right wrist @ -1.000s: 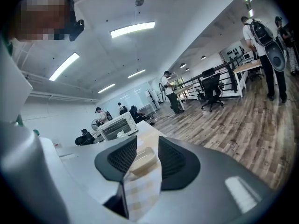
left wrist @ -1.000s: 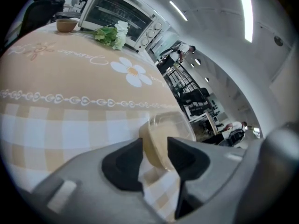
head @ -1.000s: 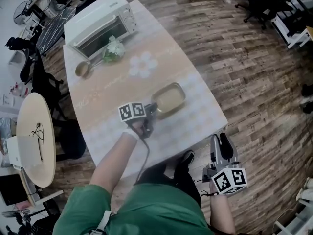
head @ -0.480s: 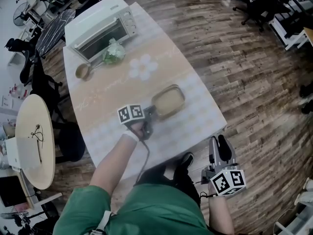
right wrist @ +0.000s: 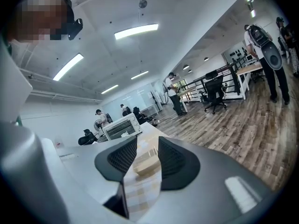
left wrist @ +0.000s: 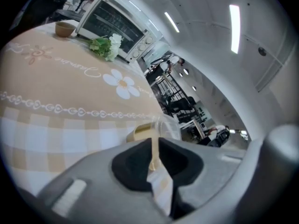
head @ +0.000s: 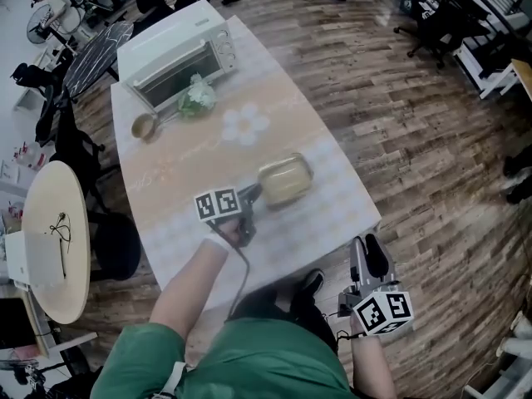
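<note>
A clear plastic container (head: 287, 181) with a beige filling sits on the checked tablecloth near the table's right edge. My left gripper (head: 253, 192) is shut on its near rim. In the left gripper view the thin rim stands pinched between the jaws of the left gripper (left wrist: 153, 148), with the container (left wrist: 140, 132) just beyond them. My right gripper (head: 364, 246) hangs off the table's near corner, above the wooden floor, open and holding nothing. Through the gap in the right gripper (right wrist: 147, 146) I see the container (right wrist: 147, 164) far off.
A white toaster oven (head: 174, 52) stands at the table's (head: 191, 156) far end, with a bunch of white flowers (head: 195, 98) and a small brown bowl (head: 144, 125) in front of it. A round side table (head: 54, 239) stands at the left. Office chairs stand at the upper right.
The left jaws have closed from a wide gap down onto the container's rim, and the container now looks tipped. The right gripper has barely moved.
</note>
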Demonstrator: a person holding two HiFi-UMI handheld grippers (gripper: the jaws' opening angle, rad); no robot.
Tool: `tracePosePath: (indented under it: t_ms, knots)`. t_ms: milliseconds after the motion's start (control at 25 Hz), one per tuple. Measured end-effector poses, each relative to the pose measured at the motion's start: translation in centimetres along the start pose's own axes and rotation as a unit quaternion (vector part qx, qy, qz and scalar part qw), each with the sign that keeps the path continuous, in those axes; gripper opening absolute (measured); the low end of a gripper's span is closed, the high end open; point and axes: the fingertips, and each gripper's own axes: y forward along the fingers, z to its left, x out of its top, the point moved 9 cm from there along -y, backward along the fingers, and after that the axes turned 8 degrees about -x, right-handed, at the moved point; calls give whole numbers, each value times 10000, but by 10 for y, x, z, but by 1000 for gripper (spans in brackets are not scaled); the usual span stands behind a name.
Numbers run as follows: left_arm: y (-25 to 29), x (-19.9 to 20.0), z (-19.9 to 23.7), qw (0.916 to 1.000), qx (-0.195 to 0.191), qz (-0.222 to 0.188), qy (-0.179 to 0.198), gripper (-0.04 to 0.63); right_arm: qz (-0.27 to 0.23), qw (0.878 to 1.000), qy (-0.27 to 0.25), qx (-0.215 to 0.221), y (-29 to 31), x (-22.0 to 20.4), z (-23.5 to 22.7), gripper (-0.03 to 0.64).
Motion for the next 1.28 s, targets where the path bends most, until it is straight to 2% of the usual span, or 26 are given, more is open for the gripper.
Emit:
tracePosePath:
  t_ms: [320,600,960,1280]
  knots:
    - [-32,14,-32,9967,-220,-385,687,41,-49,9996,-231,128,-4,16,15,141]
    - [-66,15,-73,9910,-490,-730,1010,41,-39,9988,-410,266,-5,27,23,141]
    - [-102,25,-137,9743,-740,-1026,1864,41,-319,9968,-604,421,-9,58,42,141]
    - [-124,34,-175,9603,-862,-1340,2291,41,-661,9937,-783,461,-14,83,48,141]
